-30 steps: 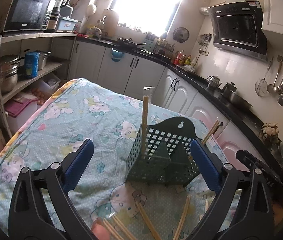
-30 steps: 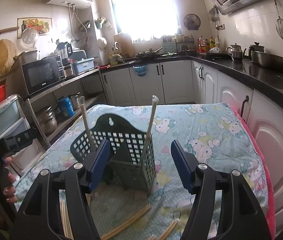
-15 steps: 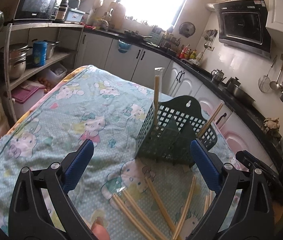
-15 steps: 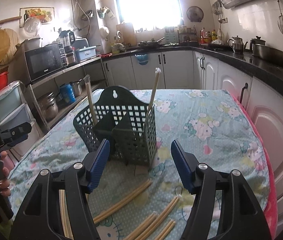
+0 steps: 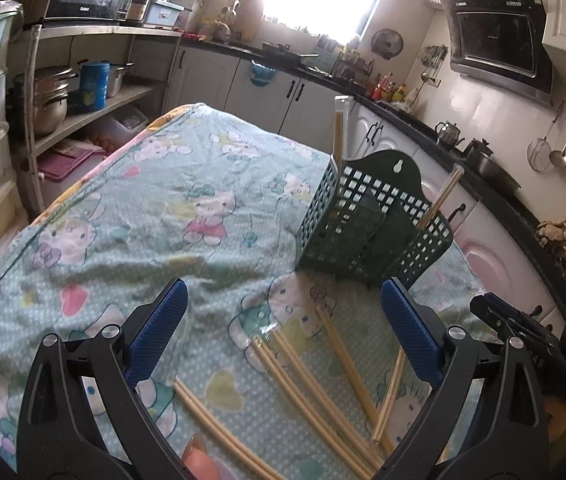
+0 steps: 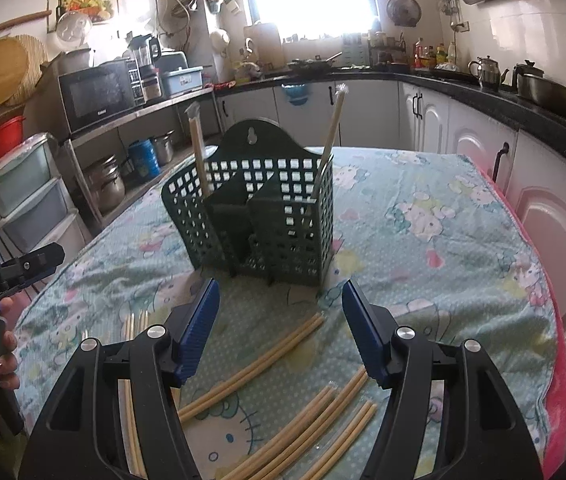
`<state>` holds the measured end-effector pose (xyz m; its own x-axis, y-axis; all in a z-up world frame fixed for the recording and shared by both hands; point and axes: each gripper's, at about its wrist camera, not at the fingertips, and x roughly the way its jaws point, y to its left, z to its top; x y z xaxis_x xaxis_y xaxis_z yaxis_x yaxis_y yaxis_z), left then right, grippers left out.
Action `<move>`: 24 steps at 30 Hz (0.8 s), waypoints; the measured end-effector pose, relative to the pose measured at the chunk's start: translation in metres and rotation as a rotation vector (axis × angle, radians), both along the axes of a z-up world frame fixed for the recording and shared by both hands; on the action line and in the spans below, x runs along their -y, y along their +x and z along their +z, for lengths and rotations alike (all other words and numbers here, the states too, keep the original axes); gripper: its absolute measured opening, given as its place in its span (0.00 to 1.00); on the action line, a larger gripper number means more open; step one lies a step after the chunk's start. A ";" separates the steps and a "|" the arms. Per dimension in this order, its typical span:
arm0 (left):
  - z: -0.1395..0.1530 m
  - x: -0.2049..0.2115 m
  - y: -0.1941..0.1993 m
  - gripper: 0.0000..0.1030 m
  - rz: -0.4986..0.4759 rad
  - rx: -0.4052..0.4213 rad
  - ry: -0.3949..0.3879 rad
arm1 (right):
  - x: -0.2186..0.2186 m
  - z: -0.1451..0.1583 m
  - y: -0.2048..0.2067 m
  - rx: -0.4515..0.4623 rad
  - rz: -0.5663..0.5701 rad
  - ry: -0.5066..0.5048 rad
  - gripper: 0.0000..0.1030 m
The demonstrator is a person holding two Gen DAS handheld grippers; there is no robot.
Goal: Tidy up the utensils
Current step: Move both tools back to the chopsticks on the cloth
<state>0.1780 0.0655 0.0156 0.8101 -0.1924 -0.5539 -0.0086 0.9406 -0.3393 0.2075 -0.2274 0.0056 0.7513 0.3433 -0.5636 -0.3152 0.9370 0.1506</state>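
A dark green slotted utensil caddy stands upright on the table; it also shows in the right wrist view. Two wrapped pairs of wooden chopsticks stand in it, one at each end. Several more wrapped chopstick pairs lie loose on the cloth in front of it, also seen in the right wrist view. My left gripper is open and empty above the loose chopsticks. My right gripper is open and empty, just short of the caddy.
The table has a light blue cartoon-print cloth with a pink edge on the right. Shelves with pots and a microwave stand to the left. White cabinets and a dark counter run behind.
Both grippers have drawn back from the caddy, so it looks farther away and more loose chopsticks show on the cloth below them. Both stay open.
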 end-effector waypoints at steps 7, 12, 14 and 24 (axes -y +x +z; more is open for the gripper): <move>-0.014 0.000 -0.006 0.86 0.002 -0.043 0.009 | -0.008 -0.013 0.000 -0.048 0.011 -0.013 0.60; -0.025 0.000 -0.007 0.86 -0.004 -0.088 0.012 | -0.011 -0.024 -0.001 -0.080 0.019 -0.022 0.60; -0.032 0.000 -0.008 0.86 -0.013 -0.110 0.012 | -0.012 -0.026 -0.001 -0.087 0.024 -0.026 0.60; -0.061 0.009 -0.007 0.39 -0.095 -0.224 -0.057 | -0.016 -0.041 0.002 -0.129 0.041 -0.052 0.60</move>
<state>0.1711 0.0562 -0.0454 0.6451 -0.2978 -0.7037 -0.0020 0.9203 -0.3913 0.2097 -0.2113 -0.0357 0.6576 0.3400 -0.6722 -0.3348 0.9313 0.1436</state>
